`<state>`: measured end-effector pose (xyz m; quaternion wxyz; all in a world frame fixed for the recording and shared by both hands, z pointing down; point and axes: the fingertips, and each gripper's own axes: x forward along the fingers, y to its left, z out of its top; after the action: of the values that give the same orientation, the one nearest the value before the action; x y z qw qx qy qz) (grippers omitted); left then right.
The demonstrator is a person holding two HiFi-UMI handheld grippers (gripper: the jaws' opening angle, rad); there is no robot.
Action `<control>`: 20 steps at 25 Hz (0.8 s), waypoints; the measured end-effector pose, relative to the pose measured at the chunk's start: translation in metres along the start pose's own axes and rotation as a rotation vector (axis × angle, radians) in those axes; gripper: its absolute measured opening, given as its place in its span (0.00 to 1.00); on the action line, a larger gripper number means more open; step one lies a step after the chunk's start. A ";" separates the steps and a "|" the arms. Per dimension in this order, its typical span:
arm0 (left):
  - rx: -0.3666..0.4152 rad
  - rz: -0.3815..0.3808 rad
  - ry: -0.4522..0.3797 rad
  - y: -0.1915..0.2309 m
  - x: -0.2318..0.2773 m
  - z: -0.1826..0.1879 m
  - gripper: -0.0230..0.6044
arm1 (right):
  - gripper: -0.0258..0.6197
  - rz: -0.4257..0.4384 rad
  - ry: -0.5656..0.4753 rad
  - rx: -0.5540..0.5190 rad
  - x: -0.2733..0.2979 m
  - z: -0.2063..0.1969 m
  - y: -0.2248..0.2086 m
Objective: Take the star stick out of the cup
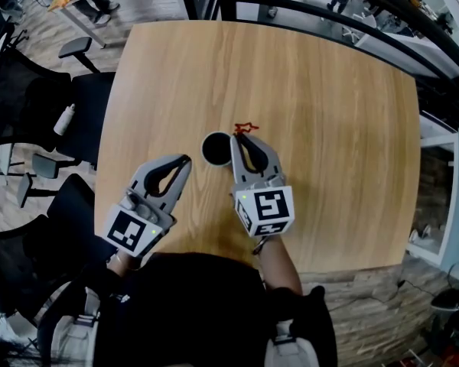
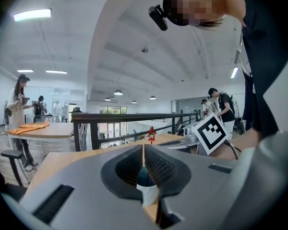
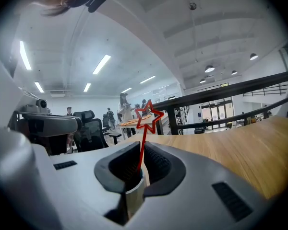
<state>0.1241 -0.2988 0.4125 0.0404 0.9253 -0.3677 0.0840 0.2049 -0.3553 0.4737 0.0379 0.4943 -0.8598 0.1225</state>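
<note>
A cup (image 1: 216,148) with a dark inside stands mid-table. The red star stick (image 1: 245,128) shows just right of it, at the tip of my right gripper (image 1: 242,138). In the right gripper view the jaws (image 3: 140,150) are shut on the thin red stem, with the star (image 3: 149,116) rising above them. The pale cup (image 3: 134,190) shows low in the gap; the stem's lower end is hidden. My left gripper (image 1: 186,159) rests near the cup's left, shut with nothing held (image 2: 143,148). The cup (image 2: 146,188) and the star (image 2: 151,133) both show beyond it.
The round-cornered wooden table (image 1: 329,128) ends close to my body. Black office chairs (image 1: 30,98) stand to its left, one holding a white bottle (image 1: 64,119). A dark railing (image 1: 352,14) runs past the far edge. People stand far off in the room.
</note>
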 end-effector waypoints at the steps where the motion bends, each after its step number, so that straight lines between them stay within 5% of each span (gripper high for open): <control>1: 0.002 0.000 -0.001 0.001 -0.003 0.000 0.07 | 0.09 0.005 -0.007 -0.005 0.000 0.002 0.004; 20: 0.047 0.029 -0.046 0.003 -0.034 0.021 0.07 | 0.09 0.026 -0.057 -0.103 -0.015 0.041 0.048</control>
<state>0.1003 -0.2808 0.3853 0.0092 0.9221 -0.3800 0.0721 0.1732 -0.3301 0.4228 0.0370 0.4839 -0.8720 0.0644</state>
